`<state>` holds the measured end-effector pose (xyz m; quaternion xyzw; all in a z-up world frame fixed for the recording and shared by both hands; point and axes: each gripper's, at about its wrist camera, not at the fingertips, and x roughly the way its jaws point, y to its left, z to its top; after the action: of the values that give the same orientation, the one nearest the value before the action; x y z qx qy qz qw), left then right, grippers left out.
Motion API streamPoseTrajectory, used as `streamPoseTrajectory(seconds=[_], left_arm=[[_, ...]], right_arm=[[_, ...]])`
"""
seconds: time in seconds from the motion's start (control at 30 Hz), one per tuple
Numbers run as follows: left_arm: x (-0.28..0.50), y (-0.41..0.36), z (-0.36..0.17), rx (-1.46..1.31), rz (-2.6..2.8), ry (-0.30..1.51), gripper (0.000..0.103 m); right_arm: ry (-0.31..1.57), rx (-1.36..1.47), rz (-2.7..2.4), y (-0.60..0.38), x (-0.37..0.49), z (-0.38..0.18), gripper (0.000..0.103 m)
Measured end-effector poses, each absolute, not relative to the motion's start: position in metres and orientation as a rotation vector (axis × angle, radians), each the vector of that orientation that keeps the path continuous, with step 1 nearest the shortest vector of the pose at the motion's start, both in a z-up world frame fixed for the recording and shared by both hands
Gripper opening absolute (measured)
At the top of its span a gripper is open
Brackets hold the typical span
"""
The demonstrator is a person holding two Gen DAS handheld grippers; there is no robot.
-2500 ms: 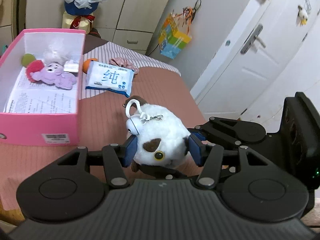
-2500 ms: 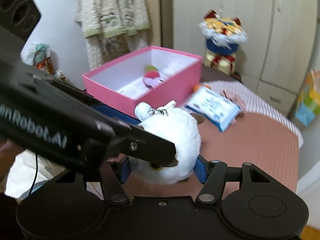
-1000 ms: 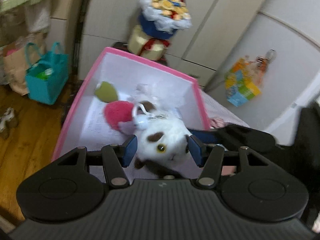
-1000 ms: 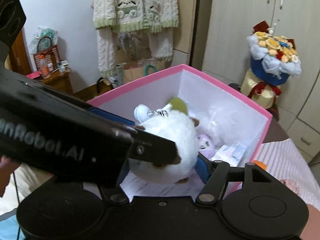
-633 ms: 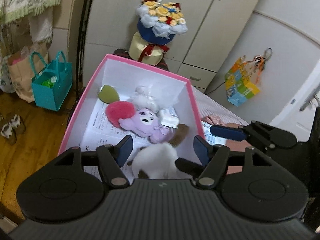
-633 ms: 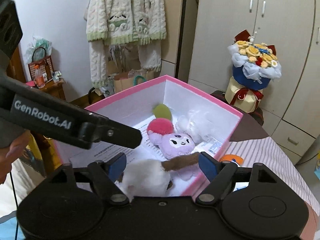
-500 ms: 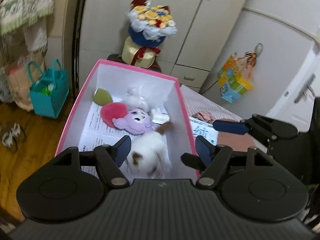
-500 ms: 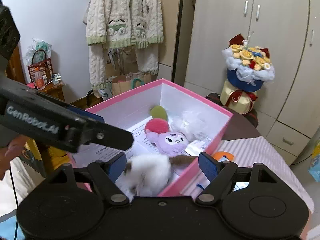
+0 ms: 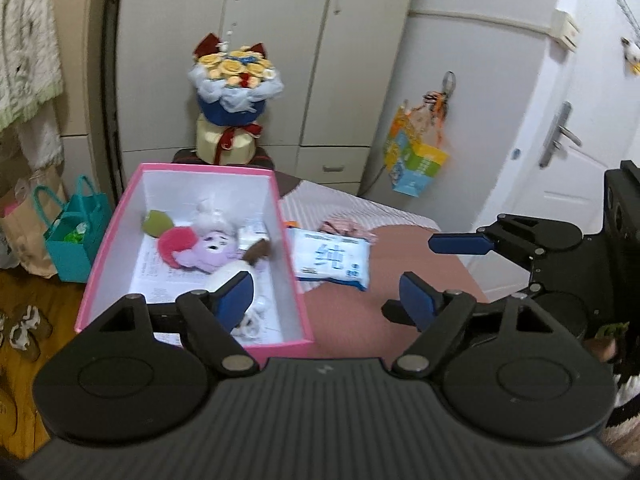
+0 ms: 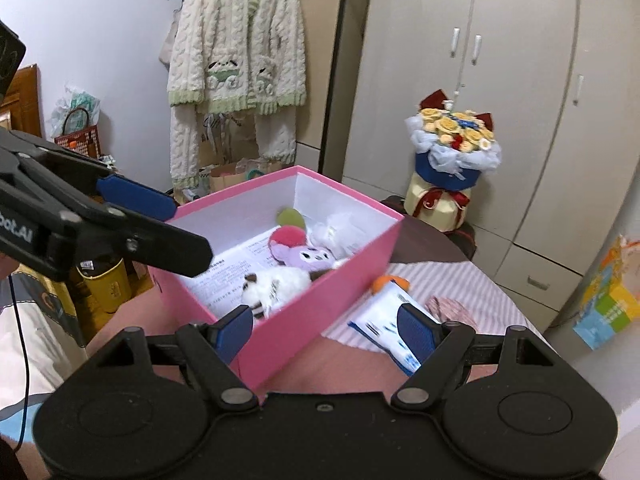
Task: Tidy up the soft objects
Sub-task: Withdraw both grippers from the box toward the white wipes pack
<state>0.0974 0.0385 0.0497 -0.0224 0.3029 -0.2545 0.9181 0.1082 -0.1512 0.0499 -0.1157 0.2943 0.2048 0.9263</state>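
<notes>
A pink box (image 9: 294,308) stands on the brown table; it also shows in the right wrist view (image 10: 320,312). Inside lie a white plush with brown patches (image 10: 280,284) (image 9: 232,276), a purple plush (image 9: 204,250) (image 10: 310,258) with a red pompom and a white fluffy item (image 10: 332,234). My left gripper (image 9: 328,298) is open and empty above the box's near right corner. My right gripper (image 10: 326,338) is open and empty, held in front of the box. The right gripper's fingers (image 9: 460,244) show at the right of the left view.
A white and blue tissue pack (image 9: 330,258) (image 10: 384,324) lies on the table right of the box, with an orange item (image 10: 384,282) and a pink cloth (image 9: 346,228) behind it. A flower bouquet (image 10: 452,164) stands behind. A teal bag (image 9: 76,236) sits on the floor at left.
Both grippers held the white plush, carried it over the pink box and opened. The plush dropped into the box. Both grippers have since pulled back and up, empty.
</notes>
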Motion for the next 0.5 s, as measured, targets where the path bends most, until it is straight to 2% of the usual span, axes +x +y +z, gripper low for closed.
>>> streamPoseTrajectory(seconds=[0.5], left_arm=[[0.106, -0.066, 0.02, 0.04, -0.665, 0.678, 0.078]], right_arm=[[0.534, -0.193, 0.349, -0.244, 0.07, 0.015, 0.083]])
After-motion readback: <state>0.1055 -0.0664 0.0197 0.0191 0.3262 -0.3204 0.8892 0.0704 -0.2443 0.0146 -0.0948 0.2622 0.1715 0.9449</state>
